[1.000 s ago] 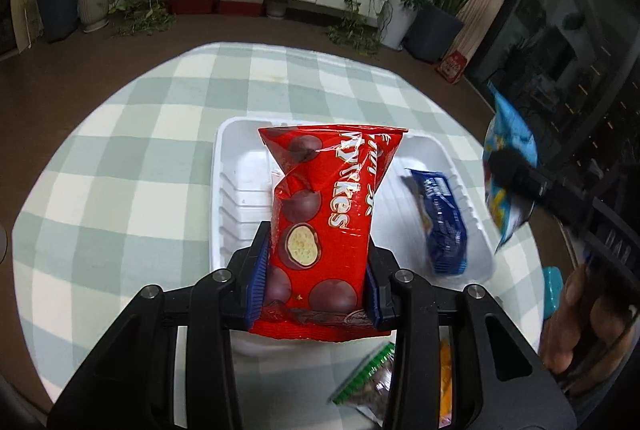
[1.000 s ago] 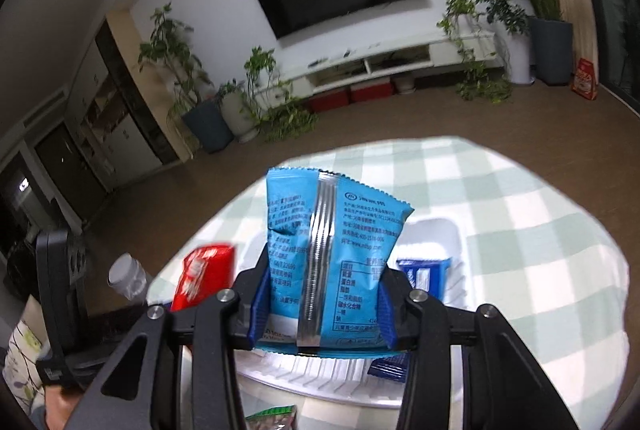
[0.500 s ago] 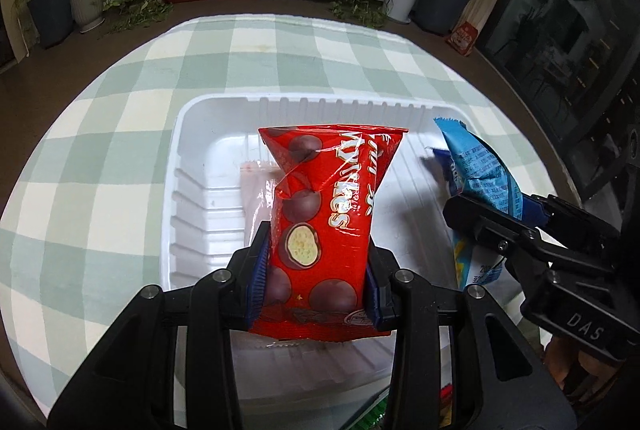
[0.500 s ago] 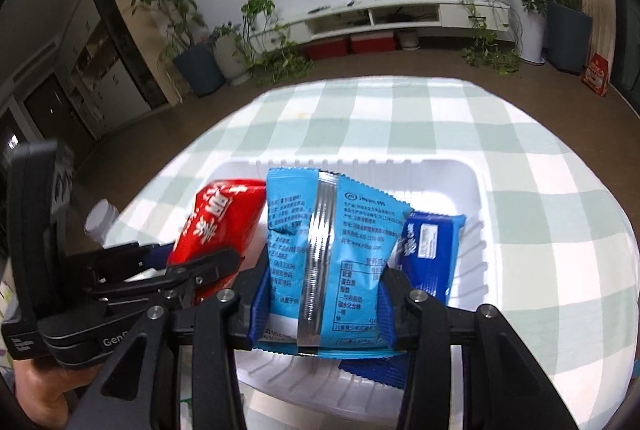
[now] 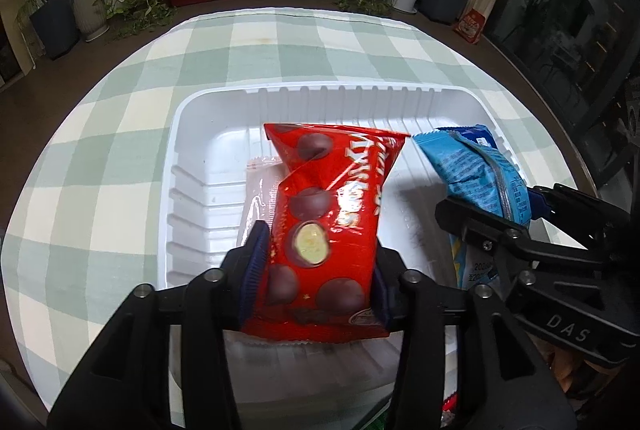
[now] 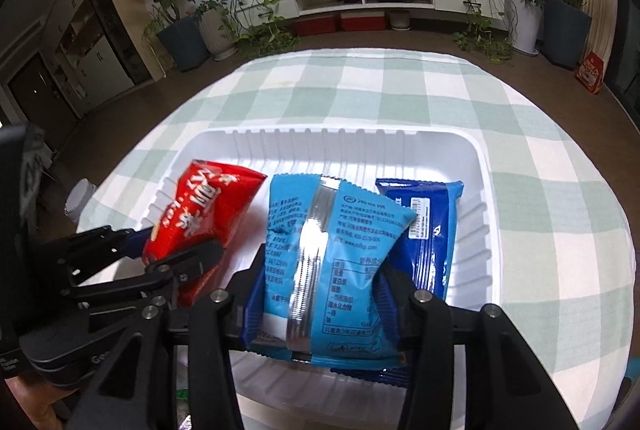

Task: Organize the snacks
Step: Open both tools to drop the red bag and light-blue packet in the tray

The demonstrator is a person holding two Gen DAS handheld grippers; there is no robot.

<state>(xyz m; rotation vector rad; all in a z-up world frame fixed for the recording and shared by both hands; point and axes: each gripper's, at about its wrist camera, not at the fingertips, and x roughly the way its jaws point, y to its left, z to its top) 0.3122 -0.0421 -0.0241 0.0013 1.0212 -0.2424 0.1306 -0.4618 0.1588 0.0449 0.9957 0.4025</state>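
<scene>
While each gripper clamps its upright packet, red bag and blue bag point lengthwise across the tray.

three snack packets side by side over the tray.

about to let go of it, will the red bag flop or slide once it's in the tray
The red bag looks puffy and creased at its top, so it will likely sag rather than stand. Its glossy film may slide on the smooth tray. It seems light: the left gripper holds it up by its lower end alone.
</scene>
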